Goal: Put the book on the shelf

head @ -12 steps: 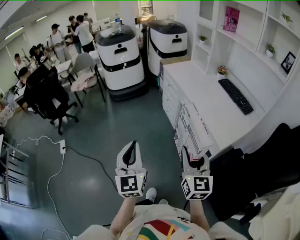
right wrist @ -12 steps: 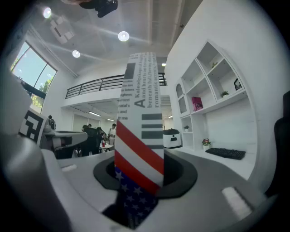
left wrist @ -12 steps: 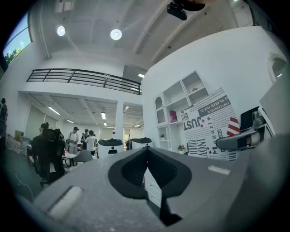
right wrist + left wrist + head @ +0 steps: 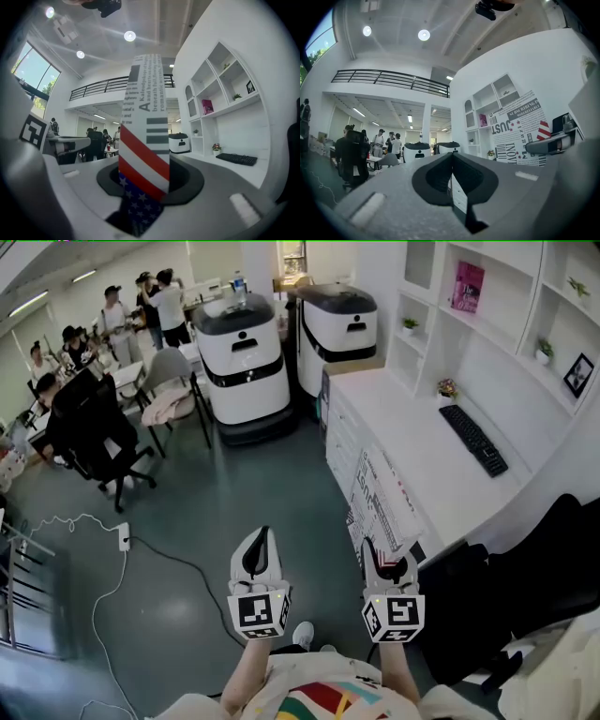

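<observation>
The book (image 4: 379, 495), its cover printed like a newspaper with a red, white and blue flag pattern, stands upright in my right gripper (image 4: 385, 557), which is shut on its lower edge. In the right gripper view the book (image 4: 146, 123) rises from between the jaws and hides what is straight ahead. My left gripper (image 4: 259, 549) hangs beside it over the floor, shut on nothing; in its own view the left gripper (image 4: 451, 161) shows closed jaws. The white wall shelf (image 4: 491, 307) is far ahead on the right, above the desk (image 4: 412, 432).
A pink book (image 4: 467, 285), small plants and a picture frame stand on the shelf. A black keyboard (image 4: 473, 439) lies on the desk, and a black chair (image 4: 525, 568) is at my right. Two white machines (image 4: 246, 352), a cable on the floor and several people are ahead on the left.
The left gripper sits slightly lower in the head view. The book stays upright in the right gripper.
</observation>
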The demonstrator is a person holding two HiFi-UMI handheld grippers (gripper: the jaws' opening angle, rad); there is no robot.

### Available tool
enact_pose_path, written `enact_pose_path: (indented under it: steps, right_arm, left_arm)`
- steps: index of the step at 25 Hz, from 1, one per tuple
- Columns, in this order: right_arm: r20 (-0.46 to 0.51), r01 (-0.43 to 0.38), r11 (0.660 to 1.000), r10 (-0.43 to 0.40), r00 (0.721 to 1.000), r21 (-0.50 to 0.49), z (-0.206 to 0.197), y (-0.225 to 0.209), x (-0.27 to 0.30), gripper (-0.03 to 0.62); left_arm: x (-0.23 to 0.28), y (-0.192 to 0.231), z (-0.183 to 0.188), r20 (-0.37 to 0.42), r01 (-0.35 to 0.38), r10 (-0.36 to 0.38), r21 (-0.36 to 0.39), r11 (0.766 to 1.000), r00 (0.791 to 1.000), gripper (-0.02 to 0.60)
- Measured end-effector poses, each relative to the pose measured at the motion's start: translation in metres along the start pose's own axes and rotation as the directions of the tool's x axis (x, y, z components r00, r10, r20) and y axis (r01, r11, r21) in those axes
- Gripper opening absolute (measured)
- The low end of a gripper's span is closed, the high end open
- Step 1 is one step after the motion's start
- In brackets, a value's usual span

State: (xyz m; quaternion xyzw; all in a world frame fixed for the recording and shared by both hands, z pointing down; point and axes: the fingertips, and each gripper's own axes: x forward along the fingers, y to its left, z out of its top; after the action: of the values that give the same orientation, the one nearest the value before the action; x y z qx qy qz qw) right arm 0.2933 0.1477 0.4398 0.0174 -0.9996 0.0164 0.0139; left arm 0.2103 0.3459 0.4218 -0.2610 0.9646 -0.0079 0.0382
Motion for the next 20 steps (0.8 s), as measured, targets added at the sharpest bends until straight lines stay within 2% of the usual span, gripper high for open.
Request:
enact_pose_path:
  steps: [5,12,20]
  right_arm:
    - [-0.004,0.006,0.998,-0.006,1.000,0.069,-0.004,0.004,0.007,0.152]
    - [-0.030,0.026,0.995,-0.024,0.999,0.092,-0.010,0.013,0.026,0.152]
    - [-0.030,0.067,0.997,-0.066,0.997,0.049,-0.011,0.022,0.055,0.152]
  left_arm:
    - [-0.001,0.012,-0.005,-0.016,-0.006,0.006,-0.007,1.000,1.000,-0.002]
    - [0.004,0.043,-0.009,-0.018,-0.035,0.035,-0.021,0.999,0.999,-0.002]
    - [0.027,0.075,-0.018,0.000,-0.032,0.032,-0.035,0.999,0.999,-0.002]
